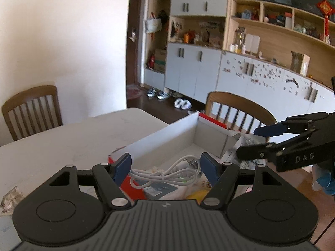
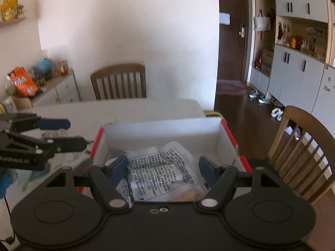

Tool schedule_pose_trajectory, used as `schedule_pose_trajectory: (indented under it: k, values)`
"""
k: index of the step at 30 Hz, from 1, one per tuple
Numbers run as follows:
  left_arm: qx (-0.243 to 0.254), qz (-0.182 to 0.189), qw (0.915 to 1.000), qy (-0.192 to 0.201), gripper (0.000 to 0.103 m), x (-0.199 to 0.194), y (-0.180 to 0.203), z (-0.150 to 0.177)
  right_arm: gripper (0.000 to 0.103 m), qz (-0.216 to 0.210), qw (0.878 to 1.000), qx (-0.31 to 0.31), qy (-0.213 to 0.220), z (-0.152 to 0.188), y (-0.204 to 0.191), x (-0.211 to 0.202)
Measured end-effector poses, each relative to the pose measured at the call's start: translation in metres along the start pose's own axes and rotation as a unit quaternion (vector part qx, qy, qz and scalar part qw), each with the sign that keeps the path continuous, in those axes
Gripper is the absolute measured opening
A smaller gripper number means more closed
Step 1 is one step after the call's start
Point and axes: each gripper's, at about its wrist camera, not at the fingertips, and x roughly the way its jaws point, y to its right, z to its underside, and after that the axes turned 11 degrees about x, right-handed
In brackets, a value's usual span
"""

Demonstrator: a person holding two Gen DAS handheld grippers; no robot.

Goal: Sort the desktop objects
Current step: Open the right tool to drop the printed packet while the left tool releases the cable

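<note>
Two hand-held tools are shown above one open cardboard box (image 2: 163, 129) on a pale, matte surface (image 1: 73, 138). The box is rectangular, white inside with red edging, and its long axis is seen running away from the left wrist camera toward the far chair.

Left tool (image 1: 165, 167): black plastic linkage with two blue, flat pads; the jaws are held apart with nothing pressed between them. Below it, inside the near end of the box, one white cable (image 1: 165, 174) is seen, loosely coiled, its loops lying roughly across the view. Under the cable, flat packets in red, blue-grey and yellow are piled; their number cannot be told.

Right tool (image 2: 163, 169): of the same build, jaws likewise apart and clamped on nothing. Beneath it one crinkled, glossy plastic packet (image 2: 161, 167) with black printed text is seen lying flat in the box, slightly tilted to the right.

Each tool is visible in the other's view as a dark two-fingered shape at the side. A blue glove (image 1: 323, 181) is glimpsed behind the right tool.

One crumpled clear wrapper (image 1: 11, 196) lies on the surface at lower left, outside the box. Two wooden slat-backed chairs (image 2: 119, 81) stand at the surface's edges.
</note>
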Motion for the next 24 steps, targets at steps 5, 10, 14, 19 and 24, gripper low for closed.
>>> schedule_pose_trajectory:
  k: [5,10,14,19,24]
  values:
    - [0.017,0.015,0.9996,-0.02,0.072,0.02,0.005,-0.013,0.074,0.004,1.0,-0.01,-0.022,-0.003,0.007,0.009]
    - [0.017,0.024,0.9989,-0.036,0.072,0.043,0.002,-0.024,0.074,0.001,0.999,-0.019,-0.028,-0.009,0.014,0.016]
    - [0.015,0.033,0.9979,-0.053,0.072,0.066,0.0,-0.03,0.074,-0.001,0.999,-0.022,-0.042,-0.011,0.018,0.025]
    - [0.018,0.036,0.9961,-0.079,0.072,0.097,0.0,-0.03,0.074,0.0,0.998,-0.018,-0.055,-0.011,0.028,0.036]
    - [0.024,0.034,0.9935,-0.106,0.072,0.122,0.006,-0.023,0.074,0.001,0.998,-0.015,-0.067,-0.009,0.034,0.047]
